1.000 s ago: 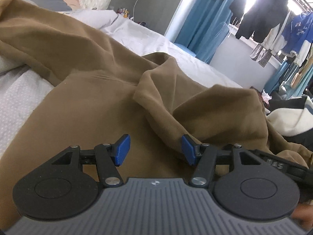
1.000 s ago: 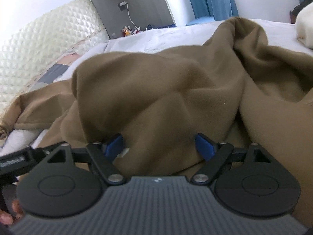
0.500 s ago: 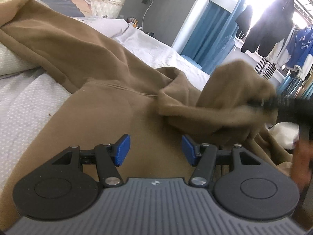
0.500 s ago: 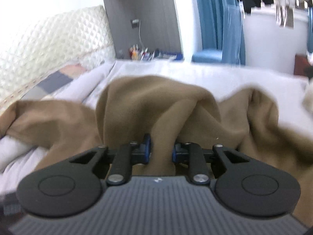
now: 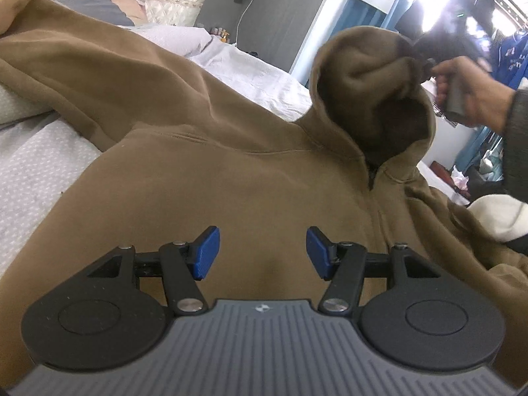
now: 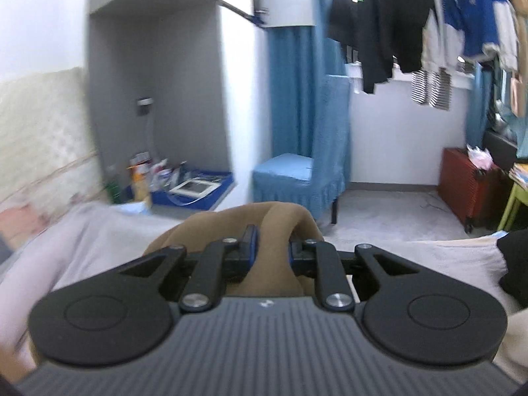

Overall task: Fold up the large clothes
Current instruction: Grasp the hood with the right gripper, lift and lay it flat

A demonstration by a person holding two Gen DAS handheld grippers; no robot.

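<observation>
While the brown hoodie (image 5: 204, 178) lies chest-up on the bed (image 5: 39, 168), its hood (image 5: 373, 76) is the one part off the bedding, hoisted up and away at the far right of the left wrist view. That is the relation the coming move turns on: the garment's long axis runs from the hem under the left tool (image 5: 262, 252) out to the neck, and the hood hangs at the far end of that line, in the right tool (image 6: 272, 252), well apart from the left one.

The right tool is pinching a bunched fold of the hood's fabric; its jaws have just been closing on it, and the brown cloth sits squeezed between the blue pads (image 6: 251, 244). The hand (image 5: 475, 95) carrying it is raised above the bed, and the tool points only a little downward (the room beyond is smeared in its own view).

The left tool is spread about halfway, holding nothing, pitched down over the lower chest of the hoodie; whether its tips brush the fabric I cannot tell. One sleeve (image 5: 82, 66) trails off to the upper left across the bed.

My guess is that the hood is to be laid flat, either out beyond the neck or folded down onto the chest; the right hand is plainly the one placed to do it, while the left is placed to pin the body.
</observation>
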